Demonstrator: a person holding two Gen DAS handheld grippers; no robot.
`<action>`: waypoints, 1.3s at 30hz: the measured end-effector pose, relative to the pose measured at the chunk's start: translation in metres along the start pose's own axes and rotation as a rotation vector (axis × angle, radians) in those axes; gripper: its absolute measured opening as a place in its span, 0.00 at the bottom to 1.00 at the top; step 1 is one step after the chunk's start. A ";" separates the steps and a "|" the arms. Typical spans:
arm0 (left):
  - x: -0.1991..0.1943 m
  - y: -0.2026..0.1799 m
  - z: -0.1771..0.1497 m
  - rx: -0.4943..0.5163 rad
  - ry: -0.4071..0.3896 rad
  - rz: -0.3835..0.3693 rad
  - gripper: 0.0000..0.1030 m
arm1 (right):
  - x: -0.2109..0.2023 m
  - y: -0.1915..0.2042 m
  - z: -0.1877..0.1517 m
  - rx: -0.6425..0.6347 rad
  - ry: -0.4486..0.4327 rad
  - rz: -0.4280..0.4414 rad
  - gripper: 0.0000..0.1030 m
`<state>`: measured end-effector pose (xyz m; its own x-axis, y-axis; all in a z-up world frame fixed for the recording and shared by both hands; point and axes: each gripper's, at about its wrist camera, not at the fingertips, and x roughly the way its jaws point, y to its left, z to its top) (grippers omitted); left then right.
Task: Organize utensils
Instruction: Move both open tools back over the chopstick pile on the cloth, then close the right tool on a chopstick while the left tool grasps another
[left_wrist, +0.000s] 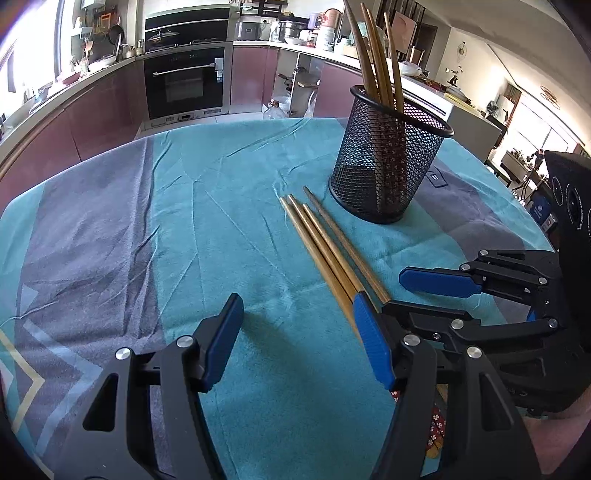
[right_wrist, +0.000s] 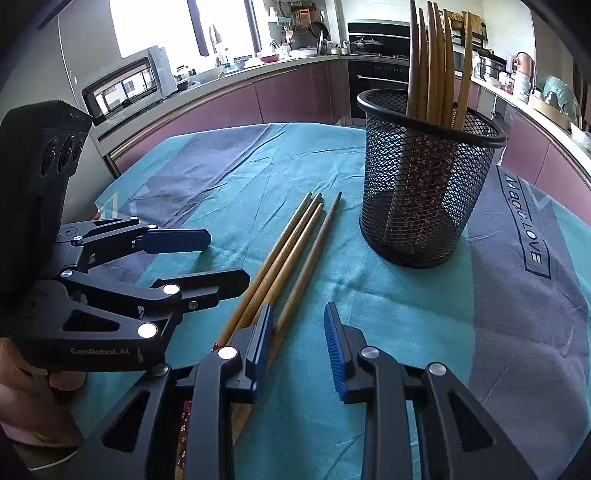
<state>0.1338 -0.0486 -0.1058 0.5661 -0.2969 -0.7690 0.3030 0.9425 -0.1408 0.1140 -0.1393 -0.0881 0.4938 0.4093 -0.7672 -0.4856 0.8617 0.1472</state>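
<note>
- While 4 loose chopsticks (right_wrist: 291, 254) lie on the teal cloth (left_wrist: 221, 229) over the bench, a black mesh holder (right_wrist: 424, 184) stands upright just beyond their far tips, with more chopsticks (right_wrist: 436, 70) standing in it.
- Loose set: 3 pale sticks touching side by side, 1 darker stick just beside them on the holder's side. The long axis runs from the grippers toward the holder; the narrow tips point away, the thick ends lie near the jaws.
- Right gripper (right_wrist: 299, 343): jaws partly parted, nothing pressed between them. In its own view the darker stick runs up into the gap from the near end; the 3 pale sticks pass under the left pad.
- Left gripper (left_wrist: 295, 339): jaws wide apart, empty, over bare cloth; the sticks lie under and beyond its right-hand pad.
- Judgement: the right gripper is nearer and roughly aligned with the sticks' axis, so a grasp at the thick end looks like the coming move.
</note>
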 end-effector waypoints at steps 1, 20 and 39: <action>0.001 -0.001 0.000 0.004 0.002 0.002 0.60 | 0.000 -0.001 0.000 0.004 -0.002 0.003 0.26; 0.009 -0.007 0.002 0.080 0.024 0.065 0.46 | -0.008 -0.012 -0.008 0.029 -0.011 0.037 0.26; 0.007 0.014 0.007 0.015 0.026 0.042 0.32 | 0.011 -0.016 0.015 0.034 -0.013 0.015 0.17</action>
<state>0.1474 -0.0380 -0.1089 0.5586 -0.2525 -0.7900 0.2908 0.9517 -0.0986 0.1382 -0.1446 -0.0893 0.4959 0.4258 -0.7568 -0.4685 0.8650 0.1796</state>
